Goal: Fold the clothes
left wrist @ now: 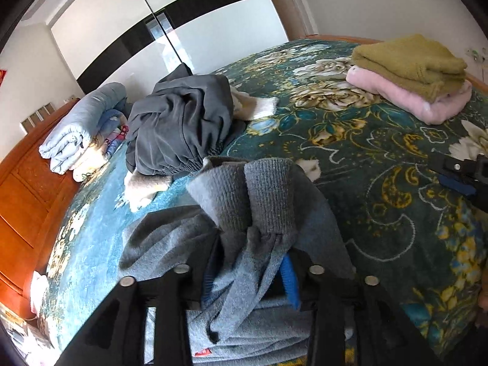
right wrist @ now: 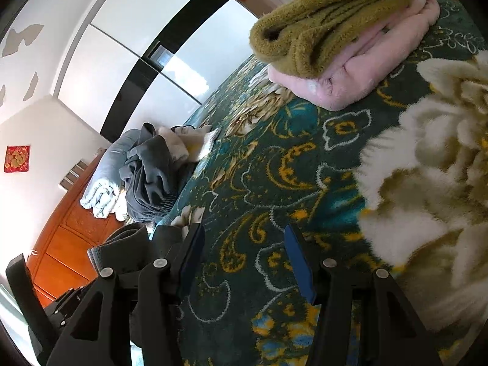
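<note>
My left gripper (left wrist: 248, 277) is shut on a grey knit garment (left wrist: 262, 201), whose ribbed cuff bunches up above the blue pads; the rest lies under the fingers. The same garment shows at the lower left of the right wrist view (right wrist: 122, 244). My right gripper (right wrist: 244, 262) is open and empty just above the floral bedspread (right wrist: 274, 167); it also shows at the right edge of the left wrist view (left wrist: 463, 174). A heap of unfolded dark grey clothes (left wrist: 183, 125) lies further back on the bed.
A folded stack, olive sweater (left wrist: 408, 58) on a pink garment (left wrist: 427, 103), lies at the far right. A rolled light-blue quilt (left wrist: 79, 128) sits by the orange wooden headboard (left wrist: 27, 189). A white and black wardrobe (left wrist: 170, 30) stands behind the bed.
</note>
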A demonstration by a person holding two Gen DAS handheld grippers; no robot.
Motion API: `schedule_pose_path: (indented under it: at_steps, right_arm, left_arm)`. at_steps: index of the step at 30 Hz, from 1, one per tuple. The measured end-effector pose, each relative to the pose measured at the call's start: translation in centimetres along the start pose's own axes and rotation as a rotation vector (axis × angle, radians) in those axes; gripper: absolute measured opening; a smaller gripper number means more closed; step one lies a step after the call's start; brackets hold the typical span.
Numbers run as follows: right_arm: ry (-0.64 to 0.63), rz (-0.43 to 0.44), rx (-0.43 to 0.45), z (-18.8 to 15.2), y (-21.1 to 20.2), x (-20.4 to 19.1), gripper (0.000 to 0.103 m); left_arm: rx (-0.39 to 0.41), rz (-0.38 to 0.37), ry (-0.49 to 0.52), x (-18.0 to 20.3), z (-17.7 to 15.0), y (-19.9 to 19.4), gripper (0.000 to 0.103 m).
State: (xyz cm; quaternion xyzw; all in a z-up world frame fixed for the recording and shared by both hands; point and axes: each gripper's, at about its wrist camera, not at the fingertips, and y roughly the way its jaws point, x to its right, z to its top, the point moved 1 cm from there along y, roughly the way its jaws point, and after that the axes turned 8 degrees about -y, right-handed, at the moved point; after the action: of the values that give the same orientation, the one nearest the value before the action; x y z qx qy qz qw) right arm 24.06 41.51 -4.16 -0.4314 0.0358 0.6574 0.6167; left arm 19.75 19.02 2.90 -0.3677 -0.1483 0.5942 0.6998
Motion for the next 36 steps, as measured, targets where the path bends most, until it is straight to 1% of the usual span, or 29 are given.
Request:
schedule_pose_path:
  at_steps: [1, 2, 5, 6, 7, 9, 11, 13, 15, 16, 18, 19, 20, 22, 24, 26, 28, 31, 33, 35, 36]
  right_arm:
    - [-0.004, -0.002, -0.002, 0.0, 0.0, -0.1, 0.056]
    - [-0.011, -0.009, -0.004, -0.1, 0.1, -0.2, 0.056]
    - [-0.032, -0.016, -0.007, -0.2, 0.1, -0.4, 0.056]
    - [-0.040, -0.015, -0.006, -0.3, 0.1, -0.5, 0.056]
    - [-0.048, -0.013, -0.004, -0.3, 0.1, -0.6, 0.056]
    - [-0.063, 0.029, -0.001, -0.3, -0.1, -1.2, 0.056]
    - [-0.081, 0.121, 0.002, -0.5, -0.4, -2.0, 0.056]
    - [-0.121, 0.194, -0.006, -0.7, -0.6, -3.4, 0.056]
    - [-0.182, 0.259, -0.021, -1.4, -0.8, -5.6, 0.060]
    - [-0.196, 0.284, -0.031, -1.7, -0.6, -6.5, 0.061]
    - [-0.229, 0.346, -0.065, -2.4, 0.1, -8.8, 0.068]
    - [-0.246, 0.353, -0.086, -2.5, 0.7, -9.9, 0.069]
    - [-0.264, 0.358, -0.107, -2.5, 1.3, -10.9, 0.069]
    - [-0.301, 0.319, -0.124, -2.4, 2.6, -12.6, 0.069]
    - [-0.315, 0.281, -0.143, -1.6, 4.0, -13.8, 0.070]
    - [-0.321, 0.291, -0.193, -1.0, 5.6, -15.1, 0.070]
    - [-0.362, 0.300, -0.249, -1.1, 6.7, -16.3, 0.070]
    - [-0.427, 0.198, -0.310, -1.6, 8.8, -17.0, 0.070]
    - [-0.406, 0.213, -0.353, -1.9, 9.6, -17.0, 0.070]
    - [-0.395, 0.252, -0.363, -2.1, 9.9, -17.7, 0.070]
    - [-0.406, 0.254, -0.364, -2.1, 10.0, -18.0, 0.070]
  left_arm:
    - [-0.004, -0.033, -0.020, -0.2, 0.0, -0.3, 0.062]
    - [-0.004, -0.058, -0.035, -0.4, 0.1, -0.6, 0.064]
    - [0.039, -0.108, -0.044, -1.5, 0.4, -2.4, 0.065]
    - [0.058, -0.113, -0.055, -2.3, 0.6, -3.0, 0.065]
    - [0.079, -0.110, -0.074, -3.5, 0.8, -3.6, 0.065]
    - [0.115, -0.095, -0.126, -6.1, 1.1, -4.4, 0.065]
    - [0.125, -0.051, -0.220, -9.8, 1.0, -4.3, 0.069]
    - [0.084, -0.008, -0.331, -13.7, 0.0, -3.1, 0.071]
    - [0.036, 0.015, -0.421, -16.9, -1.4, -1.7, 0.071]
    - [0.015, 0.029, -0.452, -18.1, -2.3, -0.9, 0.071]
    - [-0.034, 0.055, -0.495, -19.8, -4.3, 0.7, 0.071]
    - [-0.065, 0.056, -0.504, -20.3, -5.3, 1.6, 0.071]
    - [-0.089, 0.047, -0.510, -20.5, -6.2, 2.3, 0.071]
    - [-0.119, 0.014, -0.509, -20.5, -7.6, 3.3, 0.071]
    - [-0.129, -0.015, -0.495, -20.3, -8.5, 3.9, 0.071]
    - [-0.131, -0.052, -0.502, -20.6, -9.1, 4.3, 0.071]
    - [-0.131, -0.093, -0.516, -21.0, -9.5, 4.6, 0.071]
    - [-0.130, -0.154, -0.540, -21.7, -10.2, 4.9, 0.072]
    - [-0.132, -0.197, -0.572, -22.3, -10.4, 5.0, 0.072]
    - [-0.144, -0.248, -0.623, -22.9, -10.7, 5.3, 0.072]
    - [-0.150, -0.275, -0.649, -23.2, -10.8, 5.4, 0.072]
